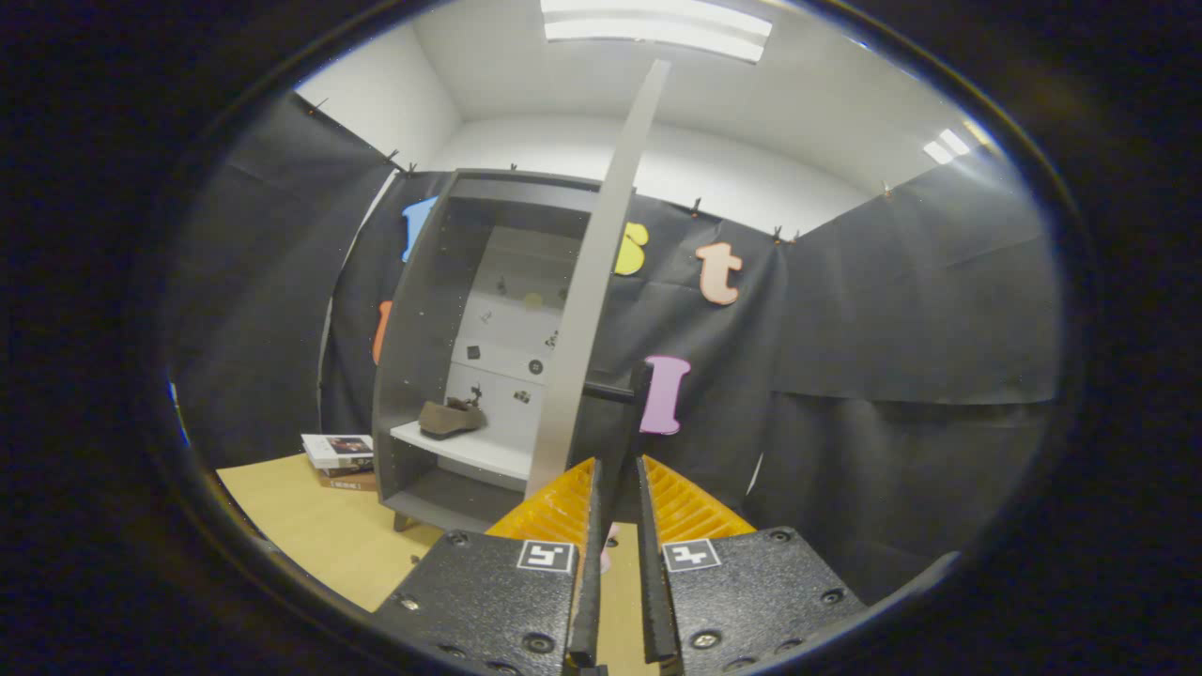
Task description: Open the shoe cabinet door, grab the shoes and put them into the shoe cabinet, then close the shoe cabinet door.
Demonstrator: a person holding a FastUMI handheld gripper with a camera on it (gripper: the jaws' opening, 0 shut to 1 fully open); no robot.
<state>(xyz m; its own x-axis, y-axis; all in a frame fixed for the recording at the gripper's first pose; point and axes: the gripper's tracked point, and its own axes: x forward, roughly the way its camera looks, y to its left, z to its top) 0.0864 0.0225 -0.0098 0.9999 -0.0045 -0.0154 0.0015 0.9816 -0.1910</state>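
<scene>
tool-mounted fisheye, facing open shoe cabinet (470,376), close, low

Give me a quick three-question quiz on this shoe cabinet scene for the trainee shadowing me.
1. True or false: the shoe cabinet door stands open.
2. Where does the brown shoe lie? A) on the floor; B) on the white shelf inside the cabinet; C) between the claw's fingers.
3. Fill in: just ahead of the claw, whose fingers stand a narrow gap apart, is the door's black ____.
Key: 1 true; 2 B; 3 handle.
</scene>
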